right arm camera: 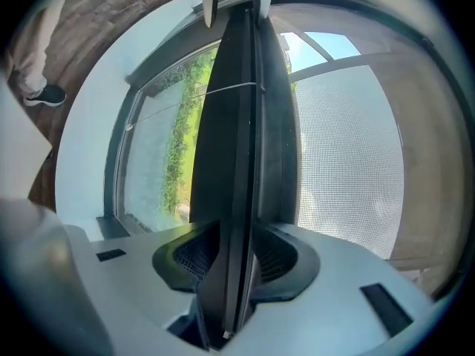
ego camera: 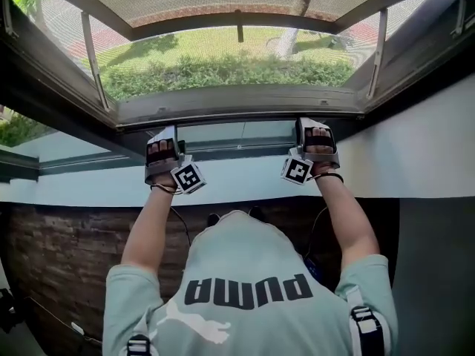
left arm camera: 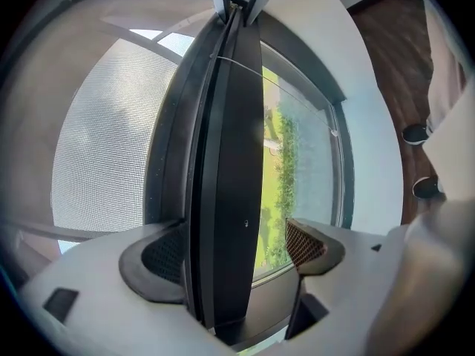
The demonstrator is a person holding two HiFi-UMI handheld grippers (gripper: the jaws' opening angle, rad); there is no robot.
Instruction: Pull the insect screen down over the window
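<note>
I am reading my right claw (right arm camera: 237, 258) as clamping: both its pads are pressing on the dark pull bar (right arm camera: 239, 124) of the insect screen, one from each side. My left claw (left arm camera: 241, 247) is standing wider and straddling the same bar. One of its pads (left arm camera: 167, 254) is touching the bar while the other is sitting clear, with greenery showing through the gap. The bar is running edge-on between the two claws, with the screen's mesh (left arm camera: 104, 147) on one side and the glass pane (left arm camera: 300, 162) on the other. In the head view both claws are sitting well apart on that bar, low in the window (ego camera: 237, 108).

I am judging the bar to be stiff, light and smooth, so it could slip under a loose hold. The mesh is looking soft and easy to tear. I am therefore wanting the grip on the bar alone, never on the mesh, with both ends drawn evenly so it is not jamming in its tracks.
</note>
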